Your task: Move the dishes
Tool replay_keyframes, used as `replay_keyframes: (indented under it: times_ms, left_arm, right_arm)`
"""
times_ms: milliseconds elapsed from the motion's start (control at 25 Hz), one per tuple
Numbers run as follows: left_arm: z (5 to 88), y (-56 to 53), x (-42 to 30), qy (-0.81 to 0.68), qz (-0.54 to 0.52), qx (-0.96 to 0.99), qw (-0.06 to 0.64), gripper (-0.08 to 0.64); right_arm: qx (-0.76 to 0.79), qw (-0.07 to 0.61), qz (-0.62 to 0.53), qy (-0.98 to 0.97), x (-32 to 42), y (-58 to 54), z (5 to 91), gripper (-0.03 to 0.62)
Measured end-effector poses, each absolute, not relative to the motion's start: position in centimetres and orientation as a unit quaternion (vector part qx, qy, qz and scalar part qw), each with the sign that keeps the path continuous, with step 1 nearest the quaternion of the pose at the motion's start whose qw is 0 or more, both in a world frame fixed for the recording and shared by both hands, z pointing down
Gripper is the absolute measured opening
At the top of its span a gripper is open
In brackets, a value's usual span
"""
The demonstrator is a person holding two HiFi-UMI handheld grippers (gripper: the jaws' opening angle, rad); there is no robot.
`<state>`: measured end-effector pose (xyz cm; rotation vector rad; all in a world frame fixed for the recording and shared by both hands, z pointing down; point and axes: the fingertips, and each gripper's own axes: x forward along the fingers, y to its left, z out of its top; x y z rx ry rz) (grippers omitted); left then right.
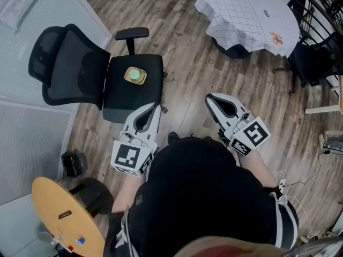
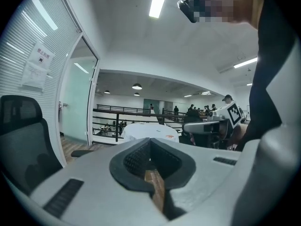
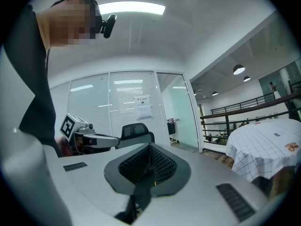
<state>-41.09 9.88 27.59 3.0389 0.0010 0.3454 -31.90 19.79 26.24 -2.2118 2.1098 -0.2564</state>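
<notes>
Sitting on chair, dish, head view only

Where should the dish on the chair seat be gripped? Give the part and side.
Probably its rim, on the side nearest the left hand-held gripper, coming down from above: the dish lies flat and low on the seat, with open space around it.

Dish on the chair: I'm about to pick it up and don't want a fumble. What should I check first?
1. Dish resting on chair seat: ok.
2. Left gripper open: not ok, jaws together, empty.
3. Right gripper open: not ok, jaws together, empty.
4. Grippers at the dish: not ok, both short of it.
5. Green thing on the dish secure: cannot tell.
</notes>
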Motion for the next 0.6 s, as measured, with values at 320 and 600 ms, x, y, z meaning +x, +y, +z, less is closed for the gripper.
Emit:
replay_keyframes:
  times_ms: [320,600]
  left_arm:
    - [29.5,6.0,-41.0,0.004,0.128,0.990,0.056,0.006]
    - [30.1,3.0,-35.3,-0.027,0.130,0.990,0.053,0.006]
  right_arm:
    - [-0.723,0.040,-0.118,0.680,-32.2,16.7,27.9,0.020]
    - [-0.710,0.052,-0.124,0.691,-25.8,14.4,28.7,0.020]
